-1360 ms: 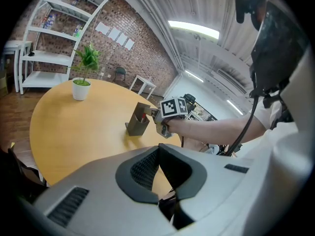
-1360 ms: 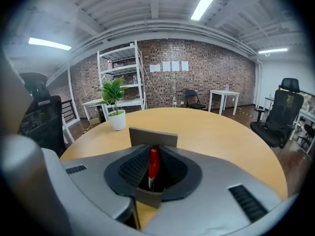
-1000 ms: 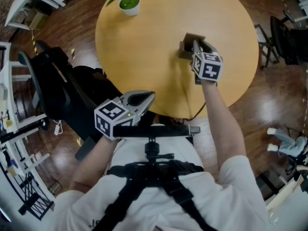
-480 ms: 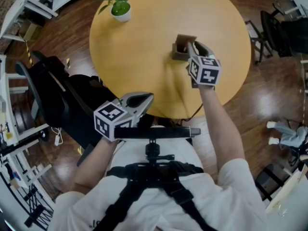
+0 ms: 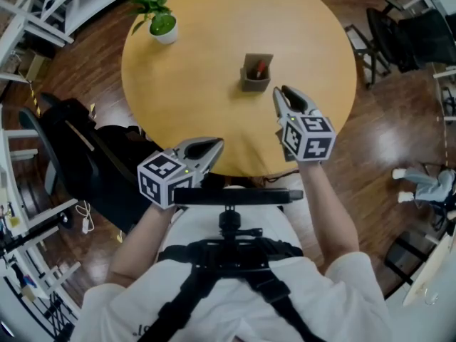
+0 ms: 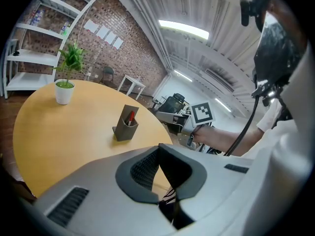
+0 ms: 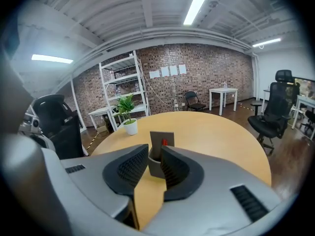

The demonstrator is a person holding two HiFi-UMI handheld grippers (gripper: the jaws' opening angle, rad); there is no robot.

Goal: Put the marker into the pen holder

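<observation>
The right tongs are released: the two ribbed pads stand apart and nothing is between them. Through the gap one sees only the bench and, farther off, the pen holder. In the head view these tongs are near the holder but do not touch it. The left tongs are clenched, with the tips together, and they grasp nothing. They hang by the near edge of the bench, close to the person's body and well apart from the holder.

I judge the task to be as good as done. The marker is already inside the pen holder and neither pair of tongs has a hold on it. What is left, if anything, is only to take the right hand away (no other marker lies on the bench, as far as the views show).

Of the marker only a short red end shows, rising a little above the front rim of the holder; the rest of it is hidden inside. It seems to lean slightly against the taller back wall. The holder is dark grey, with a low front cup and a high flat back. It stands upright near the middle of the round yellow bench, well apart from the potted plant at the far left edge
</observation>
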